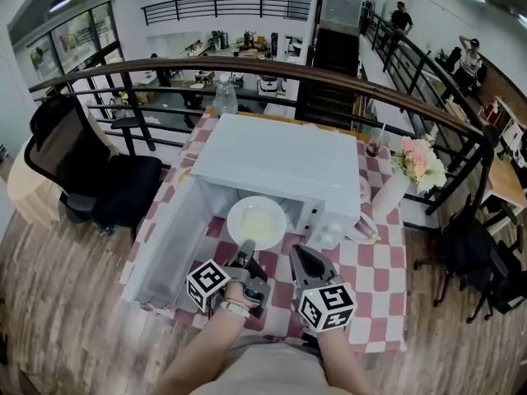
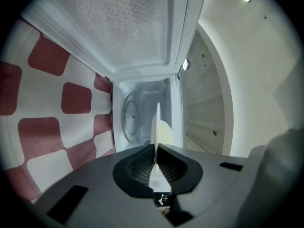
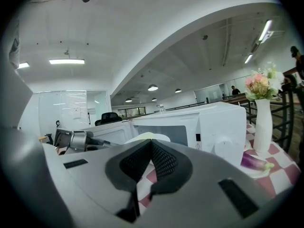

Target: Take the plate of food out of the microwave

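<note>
The left gripper (image 1: 246,248) is clamped tight on the near rim of the plate of food (image 1: 257,220). The left gripper view shows that white rim edge-on, pinched between the two pads. The plate sits level at the open mouth of the microwave (image 1: 276,159), on the oven's 6 o'clock side, with pale yellow food spread across it. The door (image 1: 165,245) hangs wide open, out towards 8 o'clock from the plate. Inside the cavity, the left gripper view picks out the glass turntable (image 2: 130,118), bare. The right gripper (image 1: 301,258) waits at 4 o'clock from the plate, just beside its partner, jaws pressed together with nothing between them. All this is on a red-and-white checked tablecloth (image 1: 370,270). A vase of flowers (image 1: 395,189) stands at the microwave's 3 o'clock.
</note>
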